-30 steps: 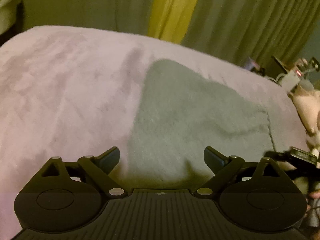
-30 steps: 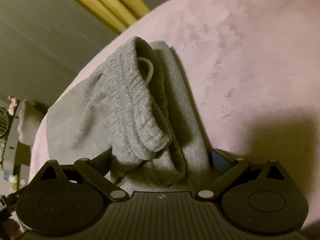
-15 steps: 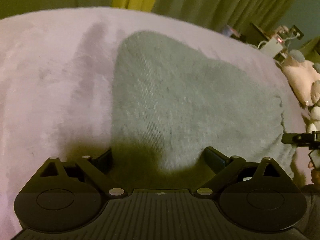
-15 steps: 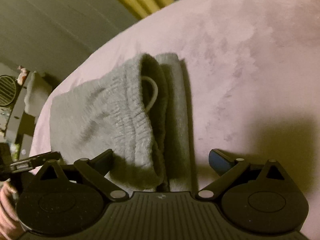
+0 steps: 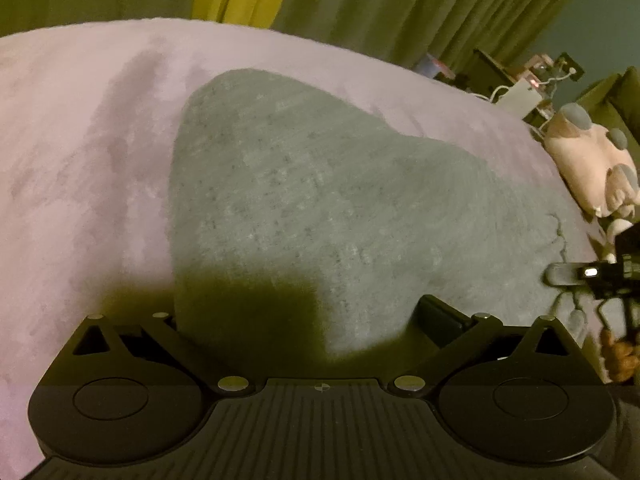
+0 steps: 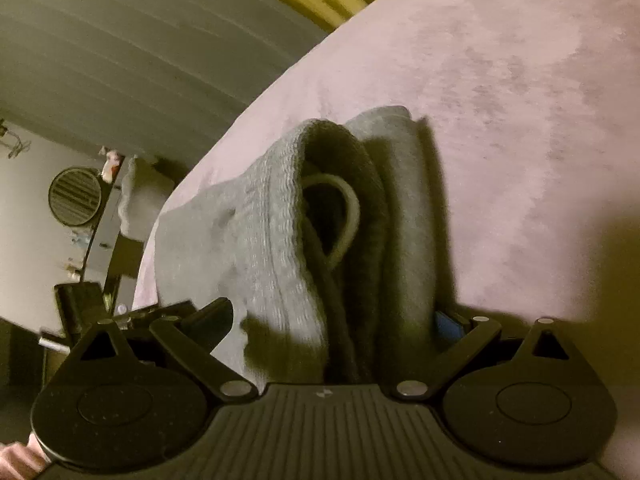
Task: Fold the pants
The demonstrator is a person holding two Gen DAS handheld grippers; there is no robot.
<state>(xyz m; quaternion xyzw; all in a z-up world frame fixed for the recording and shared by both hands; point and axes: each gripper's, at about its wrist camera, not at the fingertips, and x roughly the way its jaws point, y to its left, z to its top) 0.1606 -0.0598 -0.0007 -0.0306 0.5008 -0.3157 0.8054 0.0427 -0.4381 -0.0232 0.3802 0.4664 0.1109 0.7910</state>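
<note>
1. Left wrist view: the grey pants (image 5: 320, 208) lie flat on the pink bed (image 5: 80, 160), already folded into a compact slab that reaches toward the bed's far edge by the green curtains (image 5: 400, 8).
2. The left hand-held gripper (image 5: 296, 320) sits low over the near end of the pants with its fingers spread wide on either side of the fabric; it grips nothing, and is probably placed this way to pinch up that end for the next fold.
3. Right wrist view: the right hand-held gripper (image 6: 336, 316) faces the waistband (image 6: 280, 232), where ribbed elastic and a pale drawstring (image 6: 344, 216) loop show between stacked layers.
4. Its fingers are also wide apart, straddling the bundle's thick end; the cloth lies between them unclamped, so both ends can be lifted together.
5. Hard to make out: the left gripper's near-side fingertip is lost in its own shadow, and the right gripper's blue pad (image 6: 446, 326) is mostly hidden behind cloth, so contact there is uncertain.
6. A plush toy (image 5: 588, 168) sits past the bed's right edge, partly cut off.
</note>
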